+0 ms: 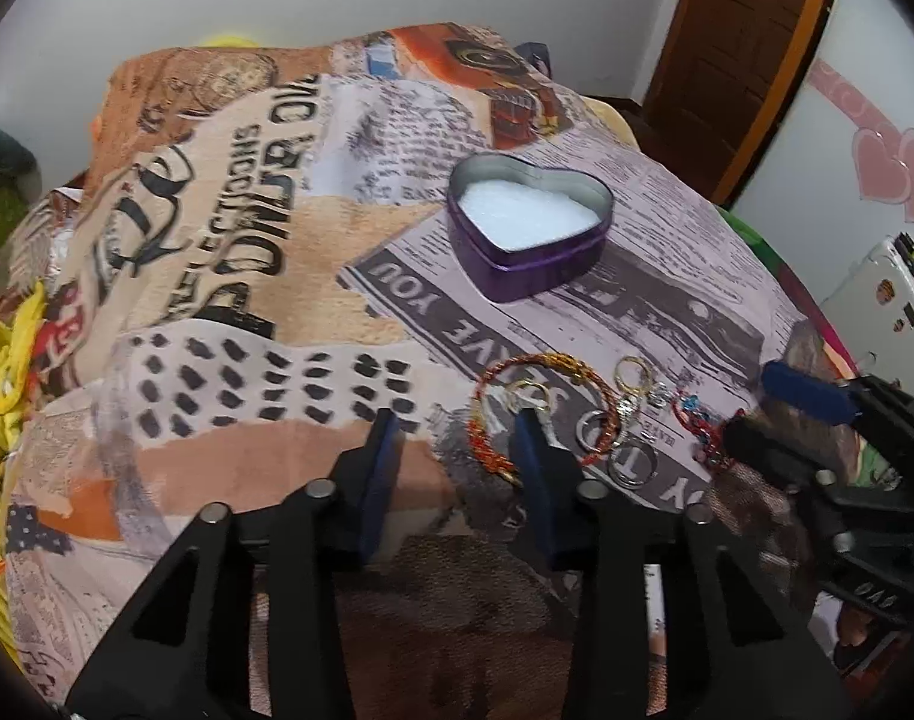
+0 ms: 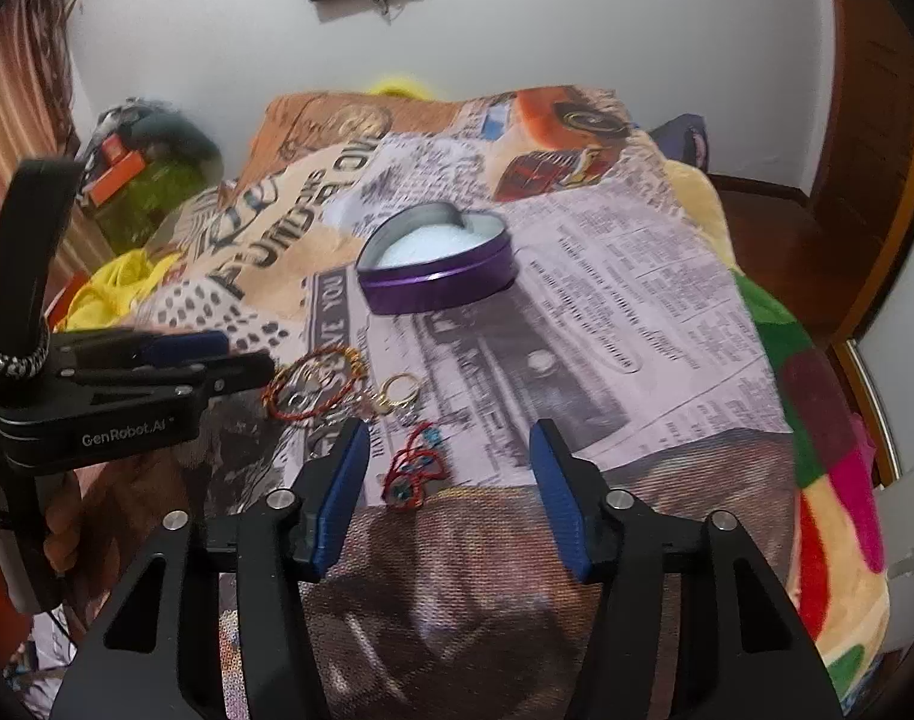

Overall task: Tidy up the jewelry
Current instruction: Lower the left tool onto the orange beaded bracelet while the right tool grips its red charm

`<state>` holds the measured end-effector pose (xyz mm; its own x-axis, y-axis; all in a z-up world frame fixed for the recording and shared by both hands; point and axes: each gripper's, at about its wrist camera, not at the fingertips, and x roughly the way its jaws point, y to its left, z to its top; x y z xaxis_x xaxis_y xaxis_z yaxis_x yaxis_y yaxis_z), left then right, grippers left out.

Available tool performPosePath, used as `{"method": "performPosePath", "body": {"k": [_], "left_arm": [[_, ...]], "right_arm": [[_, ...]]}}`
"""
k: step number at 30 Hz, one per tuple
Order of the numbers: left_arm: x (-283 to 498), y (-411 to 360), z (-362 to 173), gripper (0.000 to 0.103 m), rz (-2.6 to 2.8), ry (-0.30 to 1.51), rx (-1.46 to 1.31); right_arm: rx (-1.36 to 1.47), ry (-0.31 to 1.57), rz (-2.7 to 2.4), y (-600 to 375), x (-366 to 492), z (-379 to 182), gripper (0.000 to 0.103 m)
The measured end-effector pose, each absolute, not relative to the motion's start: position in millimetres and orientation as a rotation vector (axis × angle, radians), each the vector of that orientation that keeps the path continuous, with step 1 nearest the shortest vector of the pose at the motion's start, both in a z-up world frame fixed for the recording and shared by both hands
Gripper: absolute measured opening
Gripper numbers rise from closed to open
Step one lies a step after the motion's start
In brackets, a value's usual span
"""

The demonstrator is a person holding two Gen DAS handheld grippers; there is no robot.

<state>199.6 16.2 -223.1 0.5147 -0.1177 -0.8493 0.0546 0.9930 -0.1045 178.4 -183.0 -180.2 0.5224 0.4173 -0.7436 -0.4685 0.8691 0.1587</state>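
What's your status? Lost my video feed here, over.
Left gripper and right gripper open, holding nothing. Jewelry pile on the printed blanket; heart tin open, no jewelry inside. Nothing between pile and tin.

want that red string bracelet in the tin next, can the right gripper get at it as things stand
Probably yes. The right gripper is open, and the red string bracelet lies on the blanket just ahead between its fingers, uncovered and apart from the other jewelry.
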Motion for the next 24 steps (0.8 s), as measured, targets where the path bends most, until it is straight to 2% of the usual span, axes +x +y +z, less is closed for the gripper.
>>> {"method": "performPosePath", "body": {"k": [3,6,10,14,15,24], "left_arm": [[203,13,-229,0.033,-0.126,1.037,-0.066],[206,11,-234,0.030,-0.134,1.045,-0.064],[209,10,-238,0.016,-0.120,1.048,-0.057],[210,13,-238,0.006,-0.113,1.046,-0.054],[210,13,-238,0.005,-0.118,1.045,-0.060],[197,14,-218,0.003,-0.113,0.988,-0.069]], "right_arm": [[-0.086,0.906,0.552,-176,179,-189,0.038],[-0.100,0.925,0.552,-173,180,-196,0.038],[-0.106,0.926,0.556,-172,180,-199,0.033],[-0.109,0.926,0.549,-173,180,-201,0.011],[-0.106,0.928,0.550,-173,181,-202,0.009],[-0.068,0.903,0.537,-182,180,-186,0.008]]}}
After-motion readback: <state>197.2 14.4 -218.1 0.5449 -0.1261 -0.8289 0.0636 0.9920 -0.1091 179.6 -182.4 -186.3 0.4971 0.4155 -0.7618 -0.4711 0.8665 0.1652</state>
